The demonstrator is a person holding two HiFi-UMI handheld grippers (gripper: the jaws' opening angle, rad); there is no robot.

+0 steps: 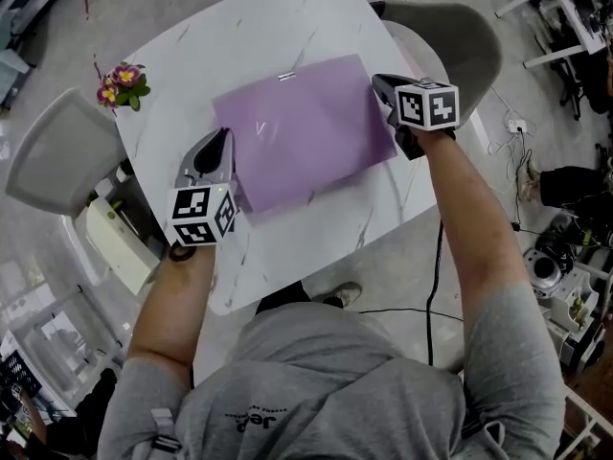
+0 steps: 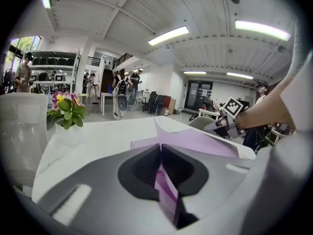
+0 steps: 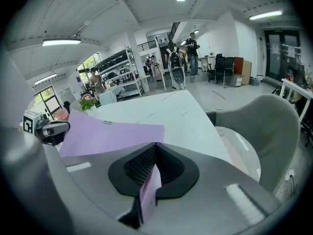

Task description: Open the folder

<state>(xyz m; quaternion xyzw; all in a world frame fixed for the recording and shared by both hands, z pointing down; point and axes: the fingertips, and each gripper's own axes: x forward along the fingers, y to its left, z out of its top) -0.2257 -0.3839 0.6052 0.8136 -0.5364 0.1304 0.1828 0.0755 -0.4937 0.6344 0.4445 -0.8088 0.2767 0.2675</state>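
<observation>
A light purple folder lies on the white marble table, and its top sheet looks slightly raised. My left gripper is shut on the folder's near left edge; in the left gripper view a purple strip runs between the closed jaws of that gripper. My right gripper is shut on the folder's right edge. In the right gripper view a purple flap sits between the closed jaws of that gripper, and the sheet stretches away to the left.
A small pot of pink flowers stands at the table's left corner. Grey chairs sit at the left and far right. Cables lie on the floor at the right. People stand in the room behind.
</observation>
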